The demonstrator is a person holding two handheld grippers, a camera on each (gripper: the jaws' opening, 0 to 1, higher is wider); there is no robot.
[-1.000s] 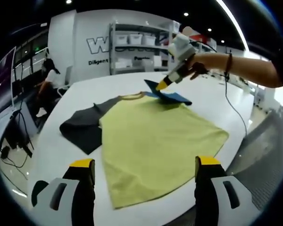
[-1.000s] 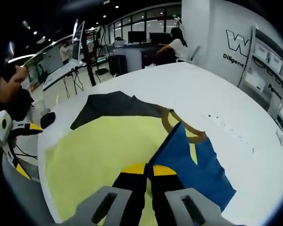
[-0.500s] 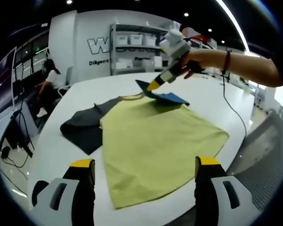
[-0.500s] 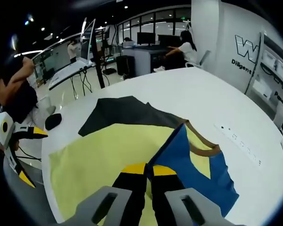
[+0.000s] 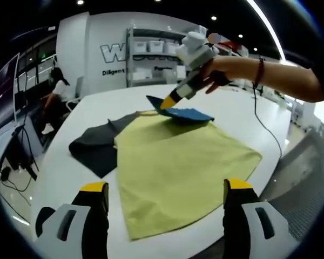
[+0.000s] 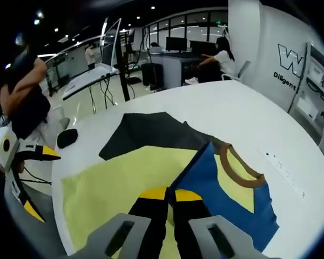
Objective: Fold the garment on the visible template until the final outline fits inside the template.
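Yellow garment [image 5: 178, 167] lies flat on the white table [image 5: 248, 116], mid-frame in the left gripper view. Hem faces the camera, collar at the far end. A dark grey sheet [image 5: 94, 145], presumably the template, sticks out from under its left side.

Right gripper [image 5: 170, 100] sits in the upper centre of the left gripper view, held by a hand [image 5: 213, 75], jaws pinched tight on the blue sleeve [image 5: 186, 113] and lifting it off the table, over the collar end.

In the right gripper view the right gripper [image 6: 170, 197] comes up from bottom centre, jaws closed together with the blue sleeve [image 6: 216, 189] clamped between them. The fabric rises as a peak above the tips. Brown collar [image 6: 243, 172] to the right of the peak, dark grey sheet [image 6: 146, 132] in the upper middle.

Left gripper [image 5: 164, 194] is at the bottom of its own view, jaws wide apart, nothing in them, just short of the hem. It also shows at the left edge of the right gripper view [image 6: 27, 156].
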